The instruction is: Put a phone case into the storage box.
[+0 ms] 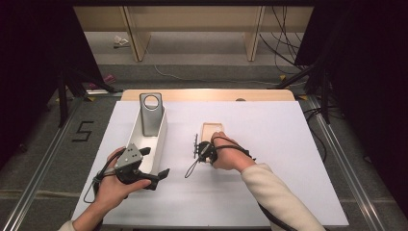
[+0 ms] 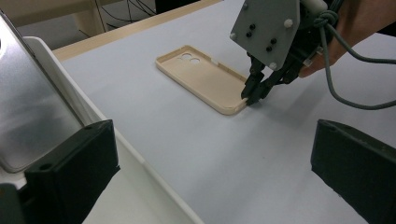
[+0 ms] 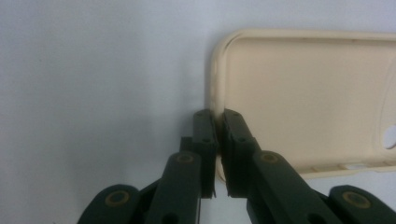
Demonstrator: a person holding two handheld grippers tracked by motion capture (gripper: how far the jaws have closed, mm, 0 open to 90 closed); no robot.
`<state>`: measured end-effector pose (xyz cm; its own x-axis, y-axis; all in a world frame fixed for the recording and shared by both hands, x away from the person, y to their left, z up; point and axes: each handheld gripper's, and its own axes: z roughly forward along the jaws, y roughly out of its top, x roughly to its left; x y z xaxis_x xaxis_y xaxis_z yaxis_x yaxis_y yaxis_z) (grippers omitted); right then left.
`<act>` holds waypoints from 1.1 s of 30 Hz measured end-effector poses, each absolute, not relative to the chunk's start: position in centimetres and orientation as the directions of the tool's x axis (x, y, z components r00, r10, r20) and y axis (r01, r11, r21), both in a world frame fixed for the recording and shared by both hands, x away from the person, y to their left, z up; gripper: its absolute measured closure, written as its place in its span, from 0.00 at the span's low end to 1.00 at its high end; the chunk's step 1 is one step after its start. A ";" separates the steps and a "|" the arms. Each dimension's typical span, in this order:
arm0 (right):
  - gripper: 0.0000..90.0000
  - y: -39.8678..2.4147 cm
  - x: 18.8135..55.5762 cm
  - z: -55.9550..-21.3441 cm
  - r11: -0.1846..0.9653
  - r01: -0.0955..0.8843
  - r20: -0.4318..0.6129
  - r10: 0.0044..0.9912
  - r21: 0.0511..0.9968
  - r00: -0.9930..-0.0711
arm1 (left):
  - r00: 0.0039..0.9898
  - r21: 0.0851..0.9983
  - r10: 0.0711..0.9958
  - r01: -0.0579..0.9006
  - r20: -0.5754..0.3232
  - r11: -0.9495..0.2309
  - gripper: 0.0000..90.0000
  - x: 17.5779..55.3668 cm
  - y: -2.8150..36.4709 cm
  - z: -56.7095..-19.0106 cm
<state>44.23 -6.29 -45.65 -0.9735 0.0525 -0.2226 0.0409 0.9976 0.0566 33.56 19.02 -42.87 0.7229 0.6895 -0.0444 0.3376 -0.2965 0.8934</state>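
The right gripper's fingers [image 3: 217, 135] are closed to a narrow slit on the side wall of a beige phone case [image 3: 308, 98], one finger outside the rim and one inside it, near a rounded corner. The case lies open side up on the white desk [image 1: 269, 192], near its middle, with its camera cut-outs at the far end. From the left gripper view the right gripper [image 2: 252, 95] comes down on the case's [image 2: 205, 77] near corner, held by the person's right hand [image 1: 226, 154]. The left gripper [image 1: 163, 174], in the left hand [image 1: 113, 187], hovers just beside a white tray [image 1: 161, 139]; its fingers [image 2: 74, 168] stand wide apart and hold nothing. A silver metal piece [image 1: 150, 113] with a round hole leans inside the tray.
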 end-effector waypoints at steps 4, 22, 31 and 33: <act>0.96 -6.4 44.2 -45.7 0.997 0.040 -0.222 0.055 0.070 -0.973 | 0.722 0.894 0.690 0.338 -0.045 -0.295 0.00 33.6 19.0 -42.9; 0.98 -9.4 43.6 -45.4 0.944 0.071 -0.201 0.142 0.323 -0.969 | 0.720 0.894 0.692 0.339 -0.047 -0.292 0.01 33.6 19.0 -42.9; 0.98 -11.7 42.9 -44.2 0.857 0.076 -0.191 0.199 0.510 -0.961 | 0.713 0.896 0.700 0.341 -0.050 -0.284 0.01 33.6 19.1 -42.9; 0.98 -12.1 42.6 -44.1 0.850 0.071 -0.190 0.197 0.522 -0.962 | 0.712 0.896 0.700 0.340 -0.048 -0.284 0.01 33.6 19.1 -42.9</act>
<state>42.58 -12.09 -44.07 -0.9619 0.1969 -0.1896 0.0711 0.8499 0.5221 33.56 19.09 -42.87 0.7122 0.7003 -0.0483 0.3401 -0.2840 0.8965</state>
